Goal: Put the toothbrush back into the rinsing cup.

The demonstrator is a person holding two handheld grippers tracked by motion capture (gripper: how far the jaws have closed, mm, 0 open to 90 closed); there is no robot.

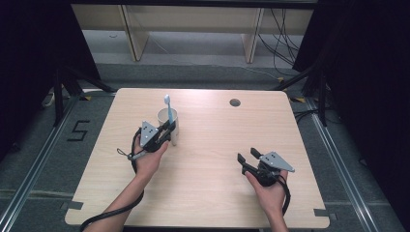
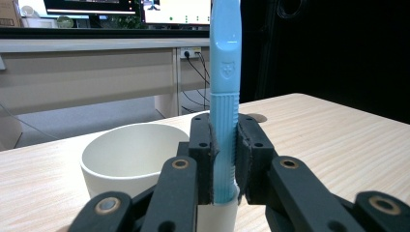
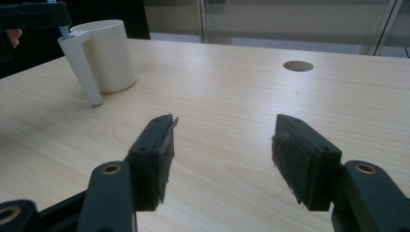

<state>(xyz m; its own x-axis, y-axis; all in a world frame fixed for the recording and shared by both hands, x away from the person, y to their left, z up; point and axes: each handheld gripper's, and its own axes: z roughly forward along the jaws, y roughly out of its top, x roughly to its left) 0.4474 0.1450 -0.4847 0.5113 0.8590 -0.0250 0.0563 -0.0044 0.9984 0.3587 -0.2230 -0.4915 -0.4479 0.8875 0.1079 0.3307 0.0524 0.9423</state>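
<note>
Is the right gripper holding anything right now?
No, the right gripper has its jaws spread wide with bare table between them.

Pale wood table — round cable hole near far edge.

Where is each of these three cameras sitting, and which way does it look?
High view: above the table, looking forward and down; both forearms, left gripper, right gripper.
Left gripper view: rides that gripper, facing the upright toothbrush in its jaws.
Right gripper view: along open jaws across the table.
All three share the white cup.
</note>
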